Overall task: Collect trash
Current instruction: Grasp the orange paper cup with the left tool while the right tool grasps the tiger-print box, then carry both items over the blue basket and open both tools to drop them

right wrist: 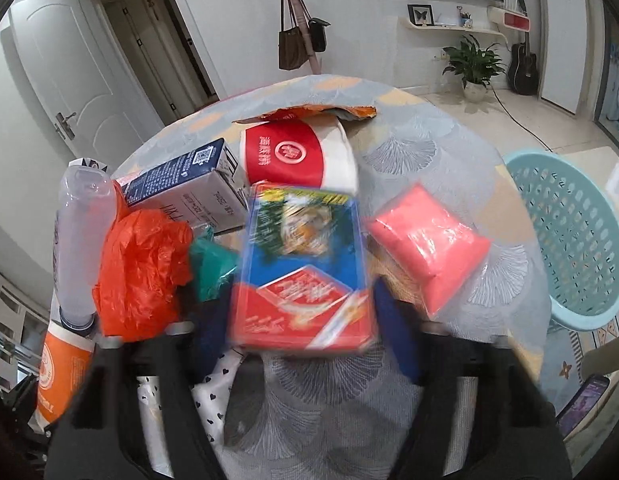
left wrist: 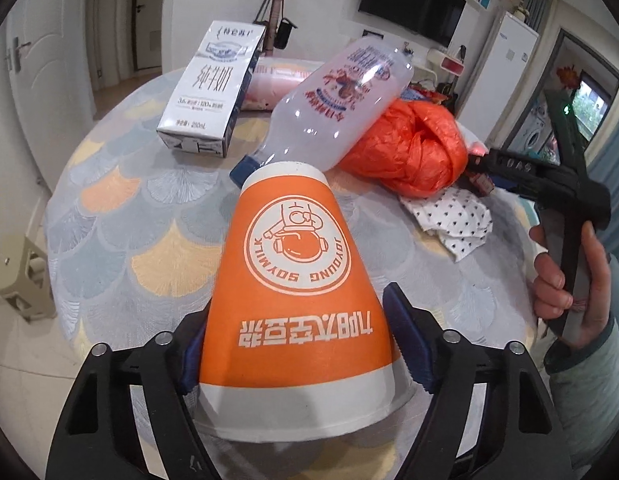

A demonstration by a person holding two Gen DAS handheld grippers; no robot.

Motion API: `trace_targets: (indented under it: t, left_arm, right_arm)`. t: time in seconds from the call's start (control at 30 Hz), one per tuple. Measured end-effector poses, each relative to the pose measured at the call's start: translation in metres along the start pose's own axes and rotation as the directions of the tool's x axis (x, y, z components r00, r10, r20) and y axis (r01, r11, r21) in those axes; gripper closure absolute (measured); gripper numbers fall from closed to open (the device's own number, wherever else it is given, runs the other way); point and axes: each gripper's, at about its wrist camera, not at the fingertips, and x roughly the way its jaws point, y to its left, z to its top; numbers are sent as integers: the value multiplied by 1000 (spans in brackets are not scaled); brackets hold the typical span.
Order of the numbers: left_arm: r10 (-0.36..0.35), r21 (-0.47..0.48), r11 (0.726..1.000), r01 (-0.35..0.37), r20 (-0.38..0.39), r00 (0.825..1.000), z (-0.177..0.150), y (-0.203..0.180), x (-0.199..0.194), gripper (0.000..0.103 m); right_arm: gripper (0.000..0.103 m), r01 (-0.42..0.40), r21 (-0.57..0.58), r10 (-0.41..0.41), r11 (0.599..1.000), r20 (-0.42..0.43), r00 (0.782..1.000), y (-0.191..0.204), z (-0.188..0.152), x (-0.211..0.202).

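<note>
Round counter under a fan-patterned cloth, strewn with trash. Just beside it, on the floor, one pale teal lattice basket, probably meant for the collecting. On the cloth, one clear plastic bottle lying on its side, seemingly empty, so likely light, smooth and prone to roll; best taken across the narrower neck end. One white milk carton, stiff and flat-sided, easy to pinch across its narrow faces. Two paper cups: one orange paper cup nearest the left camera, mouth end toward the lens, and one red paper cup on its side farther back; both probably feather-light and easily crushed, so gently squeezed near the stiffer rim. One knotted orange plastic bag, soft and slack, graspable anywhere. One pink packet, squashy under glossy film. One red-and-blue box, rigid-looking. One spotted white wrapper and one green crumple, both limp. Left tool clamped on the orange paper cup, blue pads pressed to both sides near the wide end. Right tool straddling the red-and-blue box, too blurred to tell whether gripping or loose.
</note>
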Motion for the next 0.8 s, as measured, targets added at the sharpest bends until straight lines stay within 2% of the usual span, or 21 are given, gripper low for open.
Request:
trace_targets:
  t: [0.23, 0.33, 0.5, 0.67, 0.8]
  left_arm:
    - [-29, -4, 1000, 29, 82, 996, 4, -8, -25, 33]
    - [-29, 14, 1000, 28, 110, 994, 14, -20, -29, 33]
    - [-80, 55, 996, 72, 163, 983, 33, -41, -37, 33]
    - [-151, 140, 982, 124, 196, 969, 61, -81, -34, 33]
    - [-216, 221, 960, 170, 203, 955, 90, -129, -20, 33]
  right_arm:
    - [46, 14, 1, -14, 1000, 131, 991, -3, -3, -36]
    - [46, 22, 1, -22, 1000, 172, 985, -6, -1, -52]
    - [46, 45, 14, -47, 999, 240, 970, -15, 1, -81]
    - [46, 82, 48, -93, 995, 303, 948, -38, 1, -110]
    - [47, 125, 95, -150, 988, 342, 927, -67, 2, -128]
